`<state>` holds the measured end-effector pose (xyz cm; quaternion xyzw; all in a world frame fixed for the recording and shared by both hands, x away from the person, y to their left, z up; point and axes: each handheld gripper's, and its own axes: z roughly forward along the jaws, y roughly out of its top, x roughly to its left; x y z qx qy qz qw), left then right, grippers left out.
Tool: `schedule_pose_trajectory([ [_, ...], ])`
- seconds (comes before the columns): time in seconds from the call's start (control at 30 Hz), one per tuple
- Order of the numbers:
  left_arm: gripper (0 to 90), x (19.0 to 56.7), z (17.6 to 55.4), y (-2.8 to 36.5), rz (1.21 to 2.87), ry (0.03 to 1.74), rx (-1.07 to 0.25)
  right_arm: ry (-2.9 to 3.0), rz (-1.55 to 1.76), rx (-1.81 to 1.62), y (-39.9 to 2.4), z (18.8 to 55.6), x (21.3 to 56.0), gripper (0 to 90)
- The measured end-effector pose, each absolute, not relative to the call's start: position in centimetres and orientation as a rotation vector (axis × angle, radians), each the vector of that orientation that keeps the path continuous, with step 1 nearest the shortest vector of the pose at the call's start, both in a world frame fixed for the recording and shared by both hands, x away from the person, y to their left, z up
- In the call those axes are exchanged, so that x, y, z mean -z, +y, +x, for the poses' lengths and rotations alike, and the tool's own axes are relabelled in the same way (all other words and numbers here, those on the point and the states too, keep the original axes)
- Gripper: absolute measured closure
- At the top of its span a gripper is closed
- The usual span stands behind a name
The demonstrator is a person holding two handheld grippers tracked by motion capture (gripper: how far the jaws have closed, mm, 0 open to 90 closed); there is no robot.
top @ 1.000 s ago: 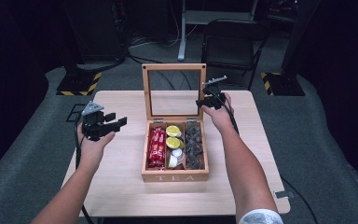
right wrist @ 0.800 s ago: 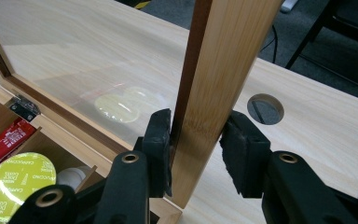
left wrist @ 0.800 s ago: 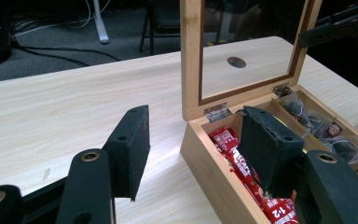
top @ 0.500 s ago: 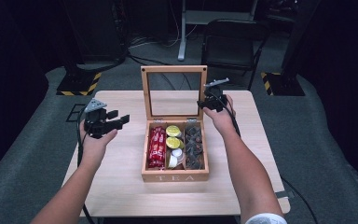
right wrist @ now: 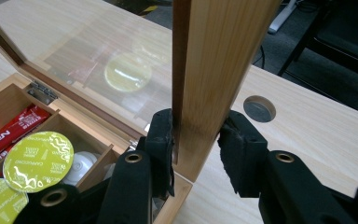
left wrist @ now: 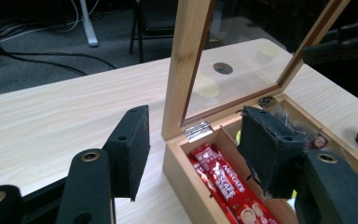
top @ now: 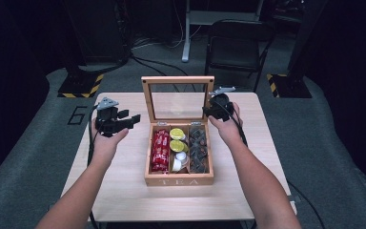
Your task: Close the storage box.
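The lid [top: 177,98] stands upright, its right frame clamped by the right gripper [right wrist: 196,149]; the left gripper [left wrist: 191,154] gapes empty. The right gripper view reveals the pads' contact.

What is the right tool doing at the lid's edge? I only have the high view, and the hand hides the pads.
Observer: The right gripper view shows the right tool shut on the wooden side frame of the upright lid, with a pad on either side of it.
Operator: Is anything in the left tool?
Observer: No. The left gripper view shows the left tool open with nothing between its pads, held just outside the tea box.
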<state>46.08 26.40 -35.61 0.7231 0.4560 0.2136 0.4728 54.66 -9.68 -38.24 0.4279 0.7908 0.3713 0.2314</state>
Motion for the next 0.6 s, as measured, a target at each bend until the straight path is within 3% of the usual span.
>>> schedule_pose_trajectory([
  [0.6, 43.4, 33.2, 48.5, 23.3, 1.772, 1.070, -0.554, 2.154, 1.172, -0.994, -9.4, 53.0, 38.4, 64.6],
])
